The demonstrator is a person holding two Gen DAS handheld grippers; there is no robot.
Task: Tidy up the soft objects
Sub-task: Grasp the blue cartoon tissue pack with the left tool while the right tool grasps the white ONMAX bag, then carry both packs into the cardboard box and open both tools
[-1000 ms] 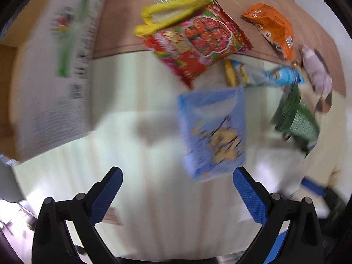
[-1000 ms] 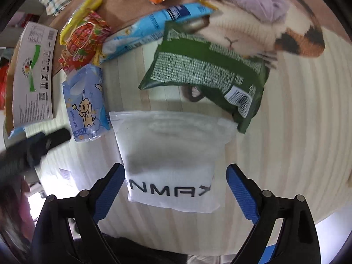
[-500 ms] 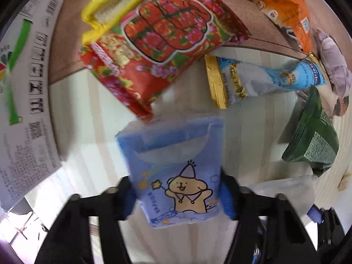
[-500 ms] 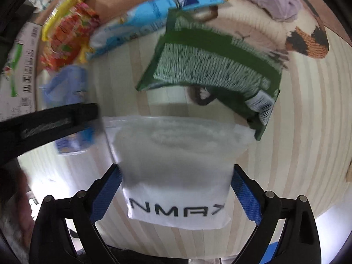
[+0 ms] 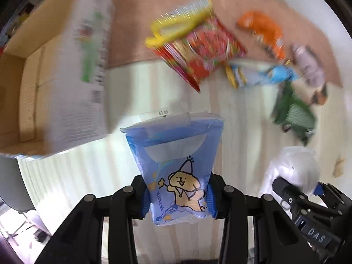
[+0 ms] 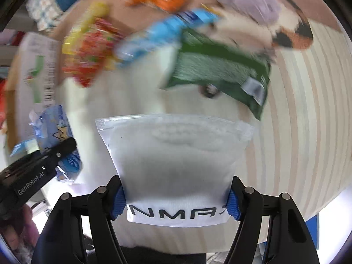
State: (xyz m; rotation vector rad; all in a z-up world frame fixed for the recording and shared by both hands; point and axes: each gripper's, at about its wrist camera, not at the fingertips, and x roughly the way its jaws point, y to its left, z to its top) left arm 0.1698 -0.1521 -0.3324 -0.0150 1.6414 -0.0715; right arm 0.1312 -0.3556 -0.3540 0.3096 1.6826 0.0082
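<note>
Two packs are now off the pale striped floor (image 5: 92, 176), one in each tool, where a second ago both lay flat with the jaws spread wide around them; the left gripper (image 5: 177, 200) is clamped on the lower end of the soft blue tissue pack printed with a cartoon bear (image 5: 176, 165), and the right gripper (image 6: 176, 200) is clamped on the bottom edge of the white translucent zip pouch lettered in black (image 6: 176, 160); both picks look done, so carrying should come next, probably toward the open cardboard box (image 5: 33, 83) at the left edge of the left wrist view; left behind, near the floor's far edge where the brown mat (image 5: 136, 22) begins, I count one red flowered snack bag with a yellow top (image 5: 198, 50), one orange packet (image 5: 261, 30), one long light-blue wrapper (image 5: 264, 74), one dark green bag (image 5: 292, 112), and one lilac-and-cream plush (image 5: 310, 70); five loose, two held.
</note>
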